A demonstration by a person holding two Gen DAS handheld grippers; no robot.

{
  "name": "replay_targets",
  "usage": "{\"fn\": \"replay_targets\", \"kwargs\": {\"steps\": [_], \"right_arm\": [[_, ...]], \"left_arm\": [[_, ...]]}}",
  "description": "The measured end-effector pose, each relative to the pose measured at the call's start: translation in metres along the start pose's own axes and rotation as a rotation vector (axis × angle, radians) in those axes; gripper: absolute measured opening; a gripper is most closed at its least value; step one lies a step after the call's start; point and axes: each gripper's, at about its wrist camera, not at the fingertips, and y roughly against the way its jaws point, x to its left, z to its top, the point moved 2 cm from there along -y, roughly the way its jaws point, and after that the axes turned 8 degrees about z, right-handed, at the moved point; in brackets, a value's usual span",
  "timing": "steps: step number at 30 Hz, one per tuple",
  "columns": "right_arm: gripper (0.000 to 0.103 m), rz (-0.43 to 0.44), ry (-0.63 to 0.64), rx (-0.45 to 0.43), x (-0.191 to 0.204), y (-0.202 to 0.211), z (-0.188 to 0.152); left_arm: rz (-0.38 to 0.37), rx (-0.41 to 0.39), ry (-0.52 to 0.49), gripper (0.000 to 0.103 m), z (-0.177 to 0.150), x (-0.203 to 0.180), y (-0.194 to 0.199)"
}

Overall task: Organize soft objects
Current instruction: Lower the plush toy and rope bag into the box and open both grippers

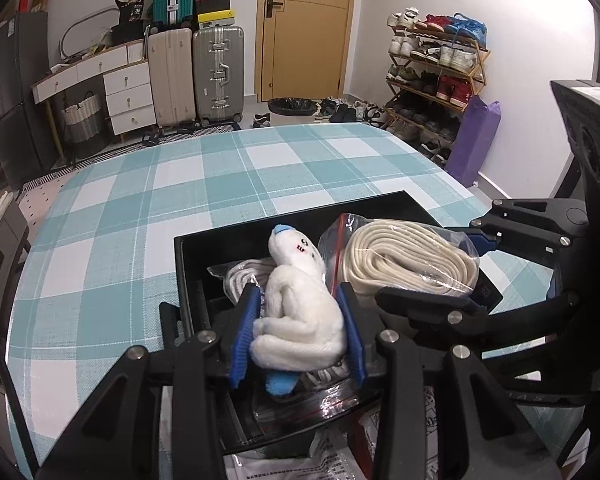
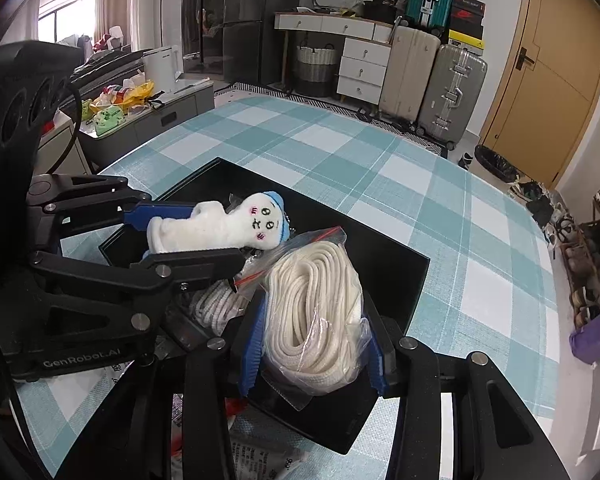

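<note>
A black tray [image 1: 188,264] lies on the checked tablecloth. Over its near part, my left gripper [image 1: 298,292] is shut on a white plush toy [image 1: 300,312] with blue ends; its blue pads press both flanks. The right wrist view shows the toy's face [image 2: 228,228] sticking out past the left gripper [image 2: 204,234]. My right gripper [image 2: 316,312] is shut on a clear zip bag of cream rope [image 2: 316,280], held over the tray's [image 2: 380,256] right half. That bag [image 1: 408,264] and the right gripper [image 1: 428,270] also show in the left wrist view. A second bag of rope [image 1: 240,276] lies in the tray under the toy.
Printed plastic packets [image 1: 300,464] lie on the cloth at the tray's near edge. The teal and white tablecloth [image 1: 140,200] stretches beyond the tray. Suitcases [image 1: 216,76], a drawer unit, a door and a shoe rack [image 1: 432,80] stand past the table.
</note>
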Motion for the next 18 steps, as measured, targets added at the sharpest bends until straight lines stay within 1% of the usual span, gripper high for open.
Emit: {"fn": "replay_targets", "kwargs": {"steps": [2, 4, 6, 7, 8, 9, 10, 12, 14, 16, 18], "right_arm": [[0.045, -0.002, 0.005, -0.006, 0.0, 0.002, -0.001], [0.055, -0.026, 0.007, -0.032, -0.001, 0.008, -0.002], [0.061, -0.068, 0.025, -0.082, 0.0, 0.02, -0.004], [0.065, -0.08, 0.027, -0.094, -0.001, 0.024, -0.004], [0.069, -0.095, 0.025, -0.105, -0.002, 0.029, -0.006], [0.075, -0.11, 0.022, -0.114, -0.004, 0.035, -0.008], [0.08, -0.12, 0.017, -0.126, -0.004, 0.041, -0.01], [0.086, -0.137, 0.005, -0.148, -0.006, 0.051, -0.014], [0.093, -0.141, -0.02, -0.159, -0.008, 0.062, -0.02], [0.1, -0.128, -0.042, -0.169, -0.009, 0.071, -0.026], [0.102, -0.089, -0.076, -0.179, -0.009, 0.08, -0.035]], "left_arm": [[-0.007, 0.004, 0.003, 0.041, 0.001, 0.0, 0.0], [-0.011, 0.003, 0.0, 0.048, 0.001, -0.001, 0.001], [-0.011, -0.006, 0.003, 0.062, 0.002, -0.001, 0.005], [-0.015, -0.011, 0.005, 0.065, 0.002, 0.0, 0.007], [-0.02, -0.022, 0.009, 0.073, 0.002, 0.001, 0.011], [-0.015, -0.028, 0.014, 0.083, 0.002, 0.002, 0.013], [-0.018, -0.04, 0.024, 0.085, 0.002, 0.003, 0.018], [-0.032, -0.049, 0.04, 0.096, 0.001, 0.006, 0.026], [-0.027, -0.058, 0.058, 0.103, -0.002, 0.008, 0.035], [-0.026, -0.066, 0.066, 0.103, -0.005, 0.01, 0.043], [-0.018, -0.069, 0.068, 0.103, -0.01, 0.012, 0.05]]}}
